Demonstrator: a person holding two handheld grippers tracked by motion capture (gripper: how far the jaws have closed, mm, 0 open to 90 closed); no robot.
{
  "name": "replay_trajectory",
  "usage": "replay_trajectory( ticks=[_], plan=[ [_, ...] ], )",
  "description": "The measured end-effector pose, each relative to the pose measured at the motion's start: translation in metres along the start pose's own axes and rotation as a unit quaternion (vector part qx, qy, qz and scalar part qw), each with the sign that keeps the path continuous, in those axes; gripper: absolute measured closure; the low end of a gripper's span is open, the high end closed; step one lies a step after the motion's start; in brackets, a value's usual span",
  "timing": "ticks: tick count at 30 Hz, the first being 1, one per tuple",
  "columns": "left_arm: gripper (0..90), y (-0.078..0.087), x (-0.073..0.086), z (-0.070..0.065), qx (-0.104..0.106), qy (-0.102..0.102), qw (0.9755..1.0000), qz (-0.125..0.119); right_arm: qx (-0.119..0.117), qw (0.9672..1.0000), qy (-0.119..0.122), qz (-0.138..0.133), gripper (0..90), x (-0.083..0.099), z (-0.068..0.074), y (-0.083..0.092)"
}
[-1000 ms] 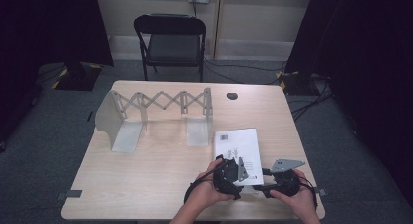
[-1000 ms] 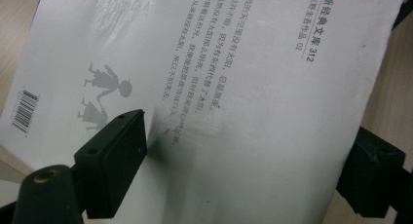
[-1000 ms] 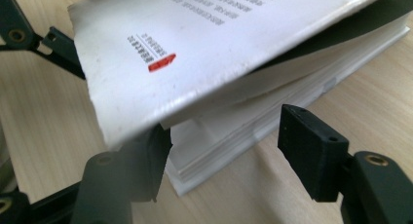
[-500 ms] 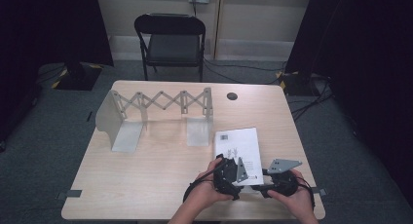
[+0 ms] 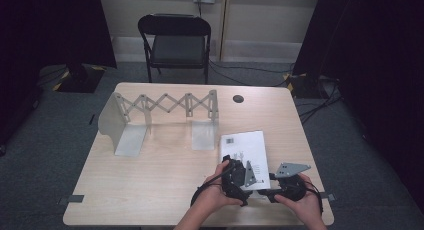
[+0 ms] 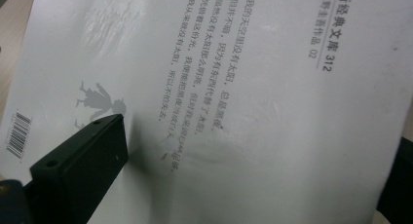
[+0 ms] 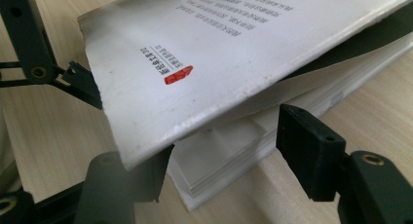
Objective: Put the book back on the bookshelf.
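A white paperback book point(image 5: 243, 145) lies on the wooden table point(image 5: 165, 190), near its front right. My left gripper point(image 5: 239, 169) sits over the book's near left edge. In the left gripper view its jaws have just been opening and stand wide apart over the back cover point(image 6: 268, 63), left gripper point(image 6: 255, 151) open, one fingertip point(image 6: 104, 136) resting on the cover. My right gripper point(image 5: 266, 191) is at the near right corner. In the right gripper view the cover point(image 7: 219, 48) is raised; the right gripper point(image 7: 219, 146) straddles the page block's corner, one jaw under the cover, the other beside the pages.
A grey metal expanding book rack point(image 5: 165, 107) stands at the table's back left. A small black round cap point(image 5: 238, 98) lies behind the book. A black folding chair point(image 5: 175, 40) stands beyond the far edge, and cables run over the floor at the right.
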State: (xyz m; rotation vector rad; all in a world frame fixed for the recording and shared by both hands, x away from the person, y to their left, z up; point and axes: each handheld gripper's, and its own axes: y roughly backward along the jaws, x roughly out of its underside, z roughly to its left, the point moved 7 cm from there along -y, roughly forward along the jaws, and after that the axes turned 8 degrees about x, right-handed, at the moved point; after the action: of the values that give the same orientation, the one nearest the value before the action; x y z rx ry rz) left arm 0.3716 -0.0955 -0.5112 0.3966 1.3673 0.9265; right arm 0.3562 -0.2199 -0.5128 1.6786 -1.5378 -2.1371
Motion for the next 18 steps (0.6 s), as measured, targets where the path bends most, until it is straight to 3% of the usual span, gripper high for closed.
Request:
replay_trajectory(
  ticks=[5,6,7,8,11,12,14,16,18],
  plan=[
    [3.1,-0.0013,-0.0005,0.0001,-0.003,0.003,1.0,-0.008,0.001,1.0,0.001,0.003,38.7,0.0008,0.0001,-0.0006],
    [3.3,0.0005,0.0014,0.0018,-0.002,-0.014,0.9999,0.003,0.0,1.0,0.0,0.003,38.7,0.0009,0.0,-0.0006],
    [3.7,0.001,0.0018,0.0019,-0.001,-0.014,0.9999,0.004,0.001,1.0,0.0,0.003,38.7,0.001,0.0001,-0.0008],
    [3.8,-0.0004,0.0008,0.0006,-0.003,-0.002,0.9999,-0.01,0.001,1.0,0.0,0.003,38.7,0.001,0.0003,-0.0008],
    [4.2,0.0006,0.0021,0.0012,-0.005,-0.011,0.9999,-0.009,0.001,1.0,0.0,0.002,39.4,0.0004,0.001,-0.0005],
    [4.2,-0.0005,0.0013,0.0001,-0.006,-0.002,0.9998,-0.019,0.001,1.0,0.0,0.002,39.3,0.0004,0.0012,-0.0004],
    [5.0,0.0014,0.0023,0.0017,-0.006,-0.023,0.9997,-0.01,0.001,1.0,0.001,0.002,39.3,0.0004,0.0012,-0.0004],
    [5.9,0.002,0.0022,0.0014,-0.004,-0.03,0.9995,-0.009,0.001,1.0,0.001,0.003,39.3,0.0007,0.0012,-0.0005],
    [6.7,0.001,0.0009,-0.0008,-0.008,-0.016,0.9997,-0.017,0.0,1.0,0.0,0.002,39.3,0.0006,0.0012,-0.0005]
  ],
)
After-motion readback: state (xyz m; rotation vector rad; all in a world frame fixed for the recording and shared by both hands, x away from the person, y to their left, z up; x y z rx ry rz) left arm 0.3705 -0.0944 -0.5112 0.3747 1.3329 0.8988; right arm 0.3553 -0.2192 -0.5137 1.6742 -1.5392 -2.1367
